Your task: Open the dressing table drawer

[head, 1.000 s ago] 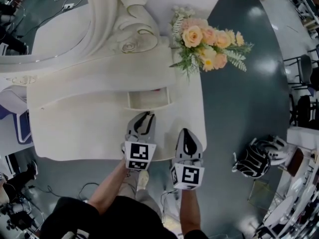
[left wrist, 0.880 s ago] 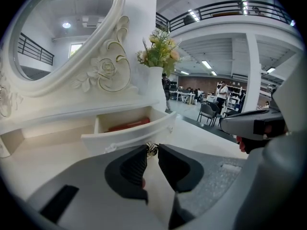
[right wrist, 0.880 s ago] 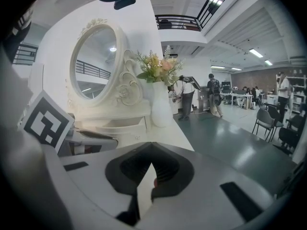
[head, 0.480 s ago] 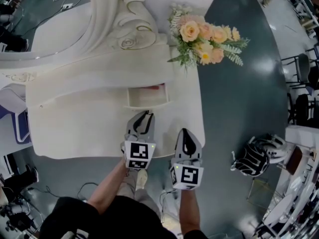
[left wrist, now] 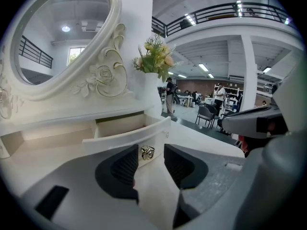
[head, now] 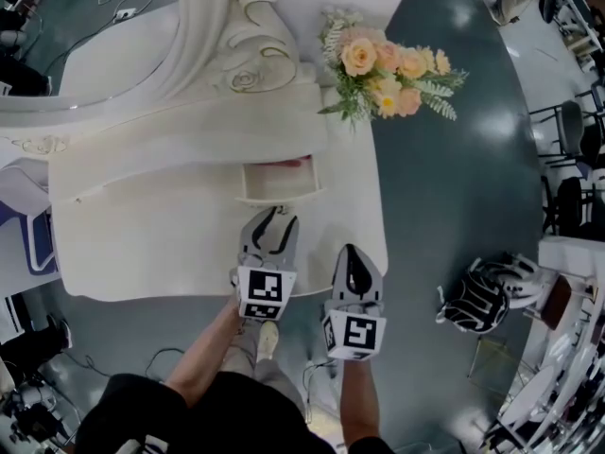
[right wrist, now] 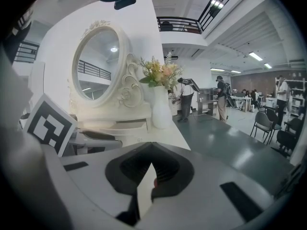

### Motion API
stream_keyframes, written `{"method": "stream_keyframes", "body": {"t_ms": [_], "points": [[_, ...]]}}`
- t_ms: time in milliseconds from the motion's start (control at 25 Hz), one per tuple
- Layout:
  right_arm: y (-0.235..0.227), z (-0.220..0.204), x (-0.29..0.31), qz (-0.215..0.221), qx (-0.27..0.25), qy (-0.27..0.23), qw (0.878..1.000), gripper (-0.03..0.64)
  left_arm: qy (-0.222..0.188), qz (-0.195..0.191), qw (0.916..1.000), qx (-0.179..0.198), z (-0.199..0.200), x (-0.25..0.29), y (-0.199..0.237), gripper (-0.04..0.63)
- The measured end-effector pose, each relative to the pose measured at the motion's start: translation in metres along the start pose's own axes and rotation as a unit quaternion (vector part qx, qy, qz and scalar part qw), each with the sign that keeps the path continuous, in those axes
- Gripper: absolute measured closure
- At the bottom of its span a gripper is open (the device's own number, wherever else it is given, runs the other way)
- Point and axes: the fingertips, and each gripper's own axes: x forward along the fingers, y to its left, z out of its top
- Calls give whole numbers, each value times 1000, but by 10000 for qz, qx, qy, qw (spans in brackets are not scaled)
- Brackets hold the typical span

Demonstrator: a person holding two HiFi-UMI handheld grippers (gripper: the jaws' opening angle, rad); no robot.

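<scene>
Left gripper view: my left gripper (left wrist: 150, 149) jaws have just spread, with the knob (left wrist: 147, 153) free between them. The drawer (left wrist: 123, 136) seems open, so next I withdraw. The right gripper (right wrist: 151, 144) is pressed together.

glossy teal floor (head: 454, 197), chairs (left wrist: 206, 115), mezz. rail (left wrist: 230, 8)

I'm seeing the drawer (head: 279, 182) standing partly pulled out of the dressing table (head: 142, 244), straight ahead of my left gripper (head: 272, 218). It's small and cream-white with a bowed front. It's sitting level, and its open top is showing a pale inside with a reddish patch at the back. Its silvery rosette knob (left wrist: 147, 152) is sitting at the middle of the front, in the gap between the gripper's jaws, which have just been opening; neither pad is touching it.
</scene>
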Motion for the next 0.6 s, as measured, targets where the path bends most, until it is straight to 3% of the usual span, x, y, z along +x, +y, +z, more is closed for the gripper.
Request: {"method": "stream_keyframes", "body": {"t_ms": [160, 600], "points": [[6, 5, -6, -2, -41, -51, 10000, 620, 31, -98, 9999, -49, -2, -6, -1, 399], [16, 23, -32, -101, -163, -213, 9996, 620, -272, -110, 9996, -17, 18, -37, -4, 394]]}}
